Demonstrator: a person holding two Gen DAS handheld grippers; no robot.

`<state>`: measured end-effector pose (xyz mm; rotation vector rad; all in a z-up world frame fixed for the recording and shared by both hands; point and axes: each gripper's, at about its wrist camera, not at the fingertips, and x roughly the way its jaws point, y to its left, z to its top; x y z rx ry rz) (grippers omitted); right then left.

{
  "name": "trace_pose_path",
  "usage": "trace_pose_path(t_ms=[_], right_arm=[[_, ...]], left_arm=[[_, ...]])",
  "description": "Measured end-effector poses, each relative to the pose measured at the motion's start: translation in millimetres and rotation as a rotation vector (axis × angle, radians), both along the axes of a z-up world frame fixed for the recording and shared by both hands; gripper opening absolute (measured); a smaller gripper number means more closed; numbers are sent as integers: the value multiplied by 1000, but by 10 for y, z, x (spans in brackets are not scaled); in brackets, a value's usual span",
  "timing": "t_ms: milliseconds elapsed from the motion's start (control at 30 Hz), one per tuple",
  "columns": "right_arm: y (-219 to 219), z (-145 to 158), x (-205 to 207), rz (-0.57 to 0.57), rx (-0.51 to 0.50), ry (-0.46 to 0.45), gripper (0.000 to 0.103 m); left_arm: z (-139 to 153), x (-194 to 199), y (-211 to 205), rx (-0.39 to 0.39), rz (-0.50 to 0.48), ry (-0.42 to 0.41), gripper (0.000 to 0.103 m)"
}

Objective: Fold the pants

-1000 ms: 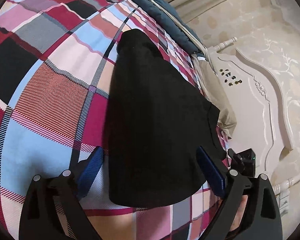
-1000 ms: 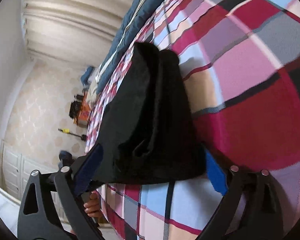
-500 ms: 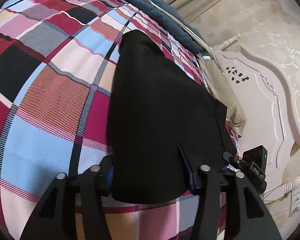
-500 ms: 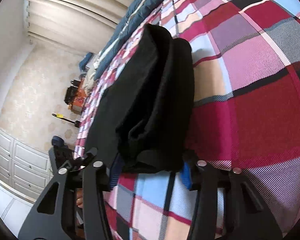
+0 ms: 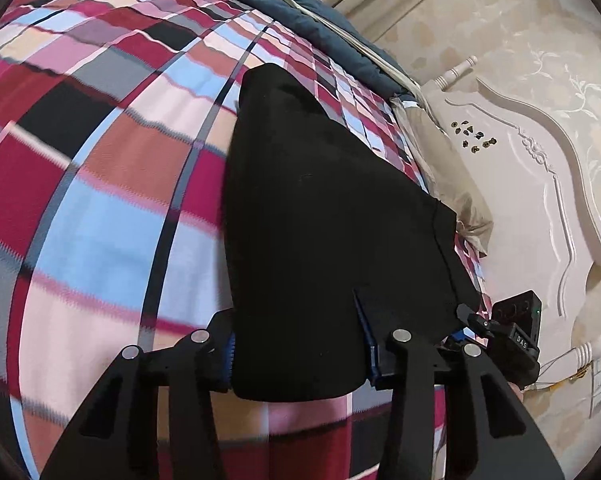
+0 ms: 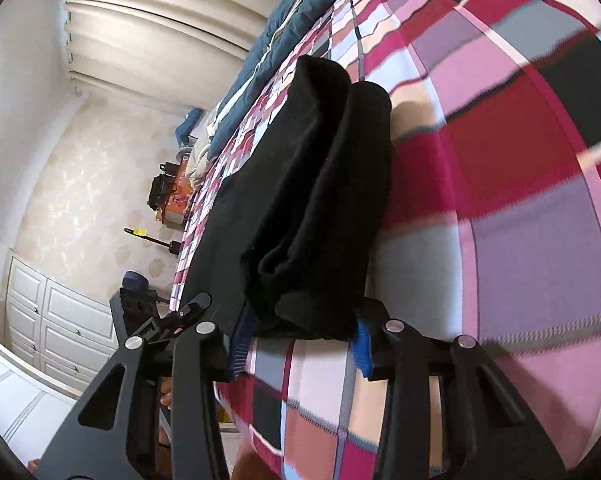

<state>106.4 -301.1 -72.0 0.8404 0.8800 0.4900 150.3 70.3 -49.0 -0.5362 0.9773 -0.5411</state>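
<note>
The black pants point(image 5: 324, 216) lie folded lengthwise on the plaid bedspread point(image 5: 100, 168), running away from me. My left gripper point(image 5: 296, 352) is shut on their near end, blue pads pressed into the cloth on both sides. In the right wrist view the pants point(image 6: 316, 184) show as stacked layers, and my right gripper point(image 6: 300, 344) is shut on the near end of that bundle. The other gripper point(image 5: 512, 336) shows at the right edge of the left wrist view, close beside the pants.
A blue quilt point(image 5: 300, 8) lies along the far side of the bed. A cream headboard point(image 5: 540, 184) and a pillow point(image 5: 464, 208) stand to the right. White cabinets point(image 6: 48, 320) and an orange stand point(image 6: 176, 200) with clutter are by the wall.
Both grippers were open around the near end of the pants a second ago. They have closed onto the cloth and now grip it; the views shifted slightly.
</note>
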Motion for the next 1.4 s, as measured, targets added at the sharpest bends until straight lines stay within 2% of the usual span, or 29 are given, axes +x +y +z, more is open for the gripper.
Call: trace_pose_path(t_ms=[300, 500, 1133, 1233, 1367, 1400], right_arm=[[-44, -40, -117, 4, 17, 4, 38], [-59, -71, -34, -2, 30, 9, 38], [-96, -176, -151, -11, 74, 16, 39], [-107, -197, -153, -18, 85, 18, 39], [-134, -226, -166, -26, 104, 22, 42], [-140, -228, -171, -29, 111, 20, 43]], left_arm=[[-9, -245, 25, 20, 11, -14, 46], [-28, -238, 25, 25, 9, -16, 46], [-44, -226, 27, 23, 5, -17, 50], [-44, -234, 17, 30, 1, -26, 55], [-68, -256, 5, 37, 11, -31, 75], [-75, -261, 4, 34, 13, -30, 77]])
